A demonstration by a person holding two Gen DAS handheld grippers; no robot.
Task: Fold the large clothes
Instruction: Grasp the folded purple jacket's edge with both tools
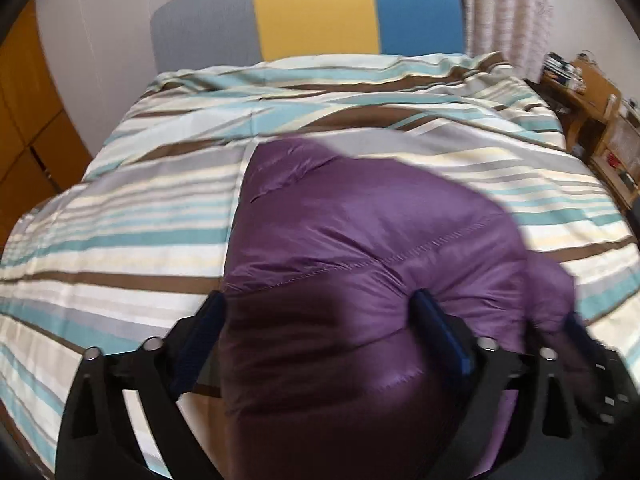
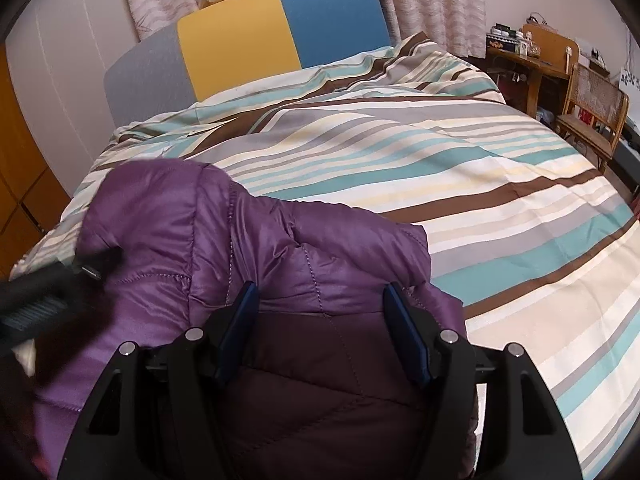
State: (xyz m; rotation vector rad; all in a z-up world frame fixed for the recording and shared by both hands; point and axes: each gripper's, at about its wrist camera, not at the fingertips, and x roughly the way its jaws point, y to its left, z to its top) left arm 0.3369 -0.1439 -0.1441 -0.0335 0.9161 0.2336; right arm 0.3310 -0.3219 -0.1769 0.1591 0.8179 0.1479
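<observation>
Both grippers, left and right, stood half-open, pinching thick folds of jacket above the bed; lowering evenly would keep it square.

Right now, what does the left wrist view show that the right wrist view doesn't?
Left wrist only: smooth quilted jacket back, and the right gripper at the jacket's right edge.

Right wrist only: a wicker chair, a cluttered desk, and the left gripper at the jacket's left side.

Both: the purple jacket bulging between spread jaws, the striped duvet and the grey-yellow-blue headboard.
</observation>
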